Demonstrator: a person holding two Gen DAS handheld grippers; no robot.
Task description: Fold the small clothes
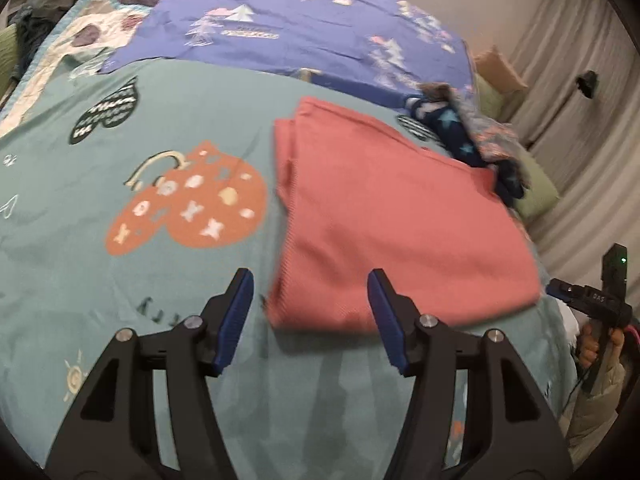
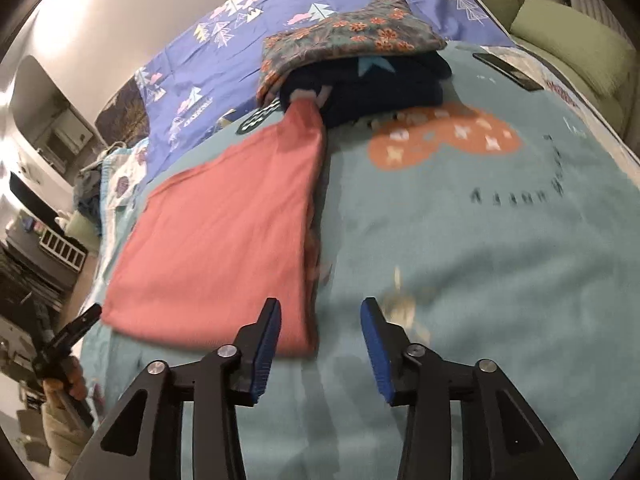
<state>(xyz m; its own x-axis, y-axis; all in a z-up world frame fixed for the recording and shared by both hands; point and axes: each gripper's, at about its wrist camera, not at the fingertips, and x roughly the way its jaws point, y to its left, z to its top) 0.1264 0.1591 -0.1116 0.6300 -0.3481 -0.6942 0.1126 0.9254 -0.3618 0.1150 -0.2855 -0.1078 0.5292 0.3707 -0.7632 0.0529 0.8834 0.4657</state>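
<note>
Cloth: pink garment (image 1: 396, 216), already folded flat, lies on the teal bedspread (image 1: 120, 280) of the bed, just ahead of both tools.
Feel: I judge it light, soft, limp; layers prob. slide over each other, so a one-layer pinch would pull the fold open.
Grip spot: I'd take the near corners, all layers at once; near-left corner from the left wrist view, the thick stacked edge (image 2: 312, 272) from the right wrist view.
Left hand-held gripper (image 1: 312, 320): jaws fairly wide, nothing between them, corner of the garment just beyond the tips, not touching as far as I see.
Right hand-held gripper (image 2: 320, 340): jaws fairly wide, empty, near edge of the garment just ahead.
Clutter: pile of folded clothes (image 2: 360, 76), floral on navy w/ stars, sits at the far end; garment's far tip touches or tucks under it, can't tell which.
Risk: dragging the pink piece may upset that pile.
Other: dark phone (image 2: 508, 70) further right on the bedspread, well apart; purple sheet (image 1: 304, 28) beyond; green cushion (image 2: 572, 40) at the bed's edge.
Blur: both views smeared, fine folds unclear.
</note>
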